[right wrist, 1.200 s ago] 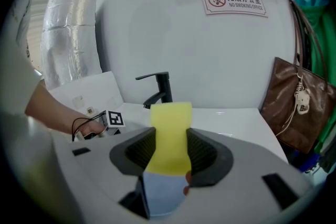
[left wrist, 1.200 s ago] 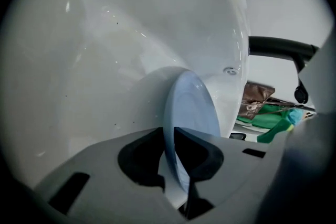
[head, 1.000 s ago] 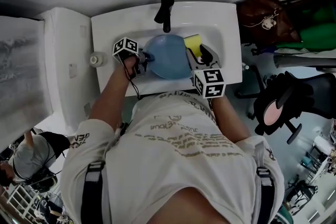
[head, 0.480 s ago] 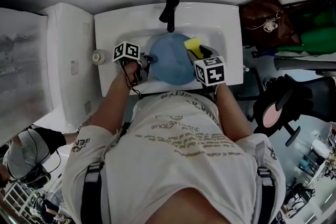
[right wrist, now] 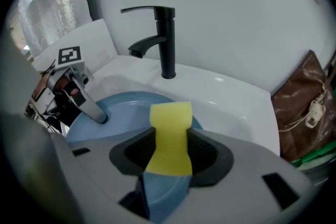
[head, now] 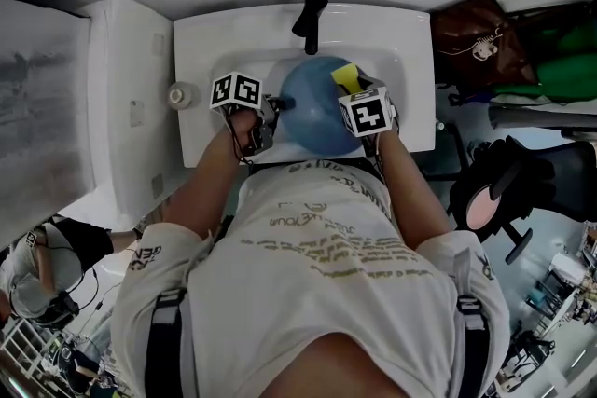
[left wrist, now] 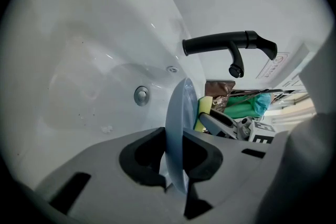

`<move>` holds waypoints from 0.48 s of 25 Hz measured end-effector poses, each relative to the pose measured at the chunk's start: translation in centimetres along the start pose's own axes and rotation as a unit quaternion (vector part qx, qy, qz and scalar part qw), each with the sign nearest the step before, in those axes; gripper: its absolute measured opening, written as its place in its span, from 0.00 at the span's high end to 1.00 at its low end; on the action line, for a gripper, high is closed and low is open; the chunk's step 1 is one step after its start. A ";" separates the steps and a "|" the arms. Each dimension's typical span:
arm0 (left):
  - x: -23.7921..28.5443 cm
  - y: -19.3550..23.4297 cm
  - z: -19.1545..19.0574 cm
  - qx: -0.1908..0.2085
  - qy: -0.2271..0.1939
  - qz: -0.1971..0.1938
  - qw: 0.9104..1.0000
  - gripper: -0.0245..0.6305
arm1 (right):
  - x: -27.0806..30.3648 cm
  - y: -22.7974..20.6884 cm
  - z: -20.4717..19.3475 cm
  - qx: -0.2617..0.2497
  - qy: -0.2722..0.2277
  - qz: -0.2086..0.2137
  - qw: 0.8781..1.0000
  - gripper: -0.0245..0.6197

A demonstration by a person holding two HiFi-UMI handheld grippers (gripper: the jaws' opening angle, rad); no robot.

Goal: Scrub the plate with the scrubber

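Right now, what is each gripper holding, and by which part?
Left gripper clamps the blue plate by its rim, edge-on. Right gripper pinches the yellow scrubber across its middle.

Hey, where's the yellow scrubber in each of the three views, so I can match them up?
Head view: scrubber upper centre, at the blue plate's far right rim.
Left gripper view: scrubber right of centre, a yellow sliver behind the edge-on plate.
Right gripper view: scrubber lower centre, clamped in the right tongs.
Shared landmark: the black faucet, in all three.
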State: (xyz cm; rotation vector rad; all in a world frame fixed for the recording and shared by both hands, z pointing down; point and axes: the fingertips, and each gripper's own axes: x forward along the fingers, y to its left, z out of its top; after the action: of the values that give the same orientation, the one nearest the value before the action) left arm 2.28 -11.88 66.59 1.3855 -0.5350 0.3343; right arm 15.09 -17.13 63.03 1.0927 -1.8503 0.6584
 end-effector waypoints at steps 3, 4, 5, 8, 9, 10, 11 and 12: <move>0.0 -1.0 -0.2 0.016 0.001 -0.011 1.000 0.88 | 0.3 -0.3 0.2 -0.023 0.013 -0.020 0.999 0.67; 0.0 -1.2 -0.2 0.027 0.002 -0.011 1.000 0.88 | 0.4 -0.4 0.3 -0.028 0.017 -0.024 0.999 0.67; 0.0 -1.4 -0.3 0.041 0.003 -0.010 0.999 0.88 | 0.6 -0.4 0.3 -0.031 0.021 -0.028 0.999 0.67; 0.1 -2.0 -0.7 0.073 0.013 -0.008 0.997 0.88 | 1.0 -0.4 0.5 -0.041 0.027 -0.034 0.998 0.67; 0.1 -2.1 -0.8 0.077 0.014 -0.009 0.997 0.88 | 1.1 -0.3 0.6 -0.046 0.028 -0.036 0.998 0.67; 0.1 -2.2 -0.8 0.080 0.014 -0.011 0.997 0.88 | 1.2 -0.1 0.7 -0.050 0.028 -0.036 0.998 0.67; 0.1 -2.3 -0.8 0.083 0.013 -0.012 0.996 0.88 | 1.2 0.1 0.9 -0.052 0.028 -0.035 0.998 0.67; 0.0 -2.4 -0.8 0.086 0.012 -0.013 0.996 0.87 | 1.2 0.5 1.3 -0.055 0.027 -0.033 0.998 0.67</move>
State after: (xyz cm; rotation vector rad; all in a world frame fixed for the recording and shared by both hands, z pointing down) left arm 3.67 -11.54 64.57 1.5521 -0.4773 0.3825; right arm 13.86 -18.41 63.46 1.0504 -1.7754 0.5357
